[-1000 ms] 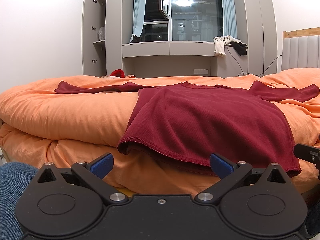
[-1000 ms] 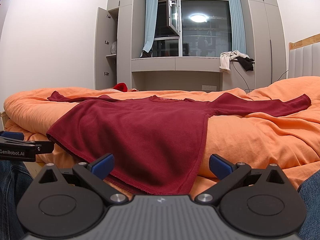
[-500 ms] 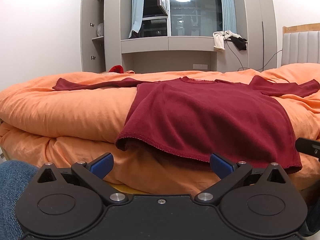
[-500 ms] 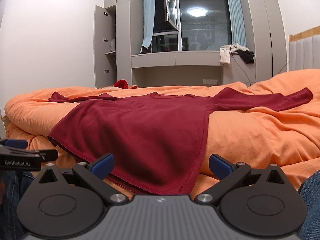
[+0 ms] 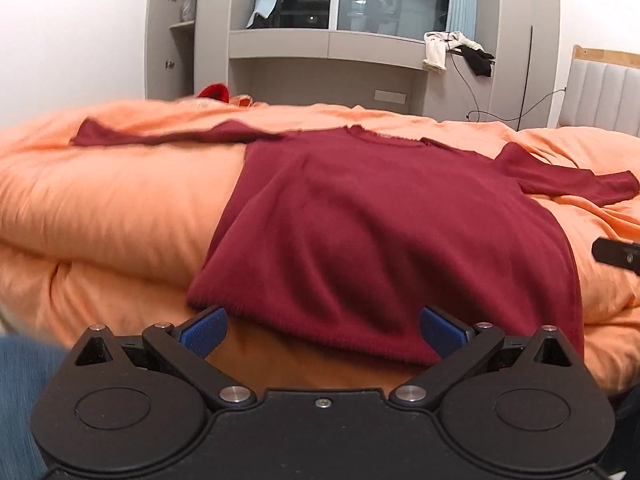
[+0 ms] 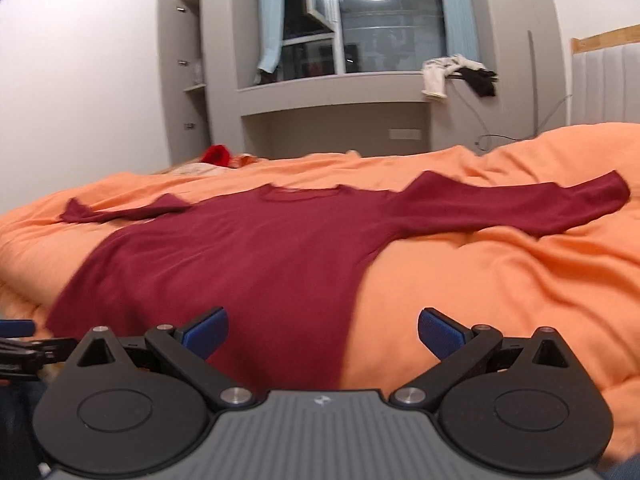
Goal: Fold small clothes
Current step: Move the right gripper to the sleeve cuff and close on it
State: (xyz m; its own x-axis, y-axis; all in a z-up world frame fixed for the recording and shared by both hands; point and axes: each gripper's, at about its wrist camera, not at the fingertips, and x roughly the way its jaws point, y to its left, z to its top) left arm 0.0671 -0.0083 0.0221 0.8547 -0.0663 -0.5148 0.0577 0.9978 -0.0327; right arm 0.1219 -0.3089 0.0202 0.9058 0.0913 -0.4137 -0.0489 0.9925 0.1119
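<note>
Partly blurred | sweater (image 5: 392,232) hem overhangs duvet (image 5: 112,200) | near edge hidden

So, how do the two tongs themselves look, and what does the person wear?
Both tongs are black, each with two round discs, silver screws and blue ribbed pads. The right one has a grey grooved centre plate. Blue jeans show at the edge.
</note>
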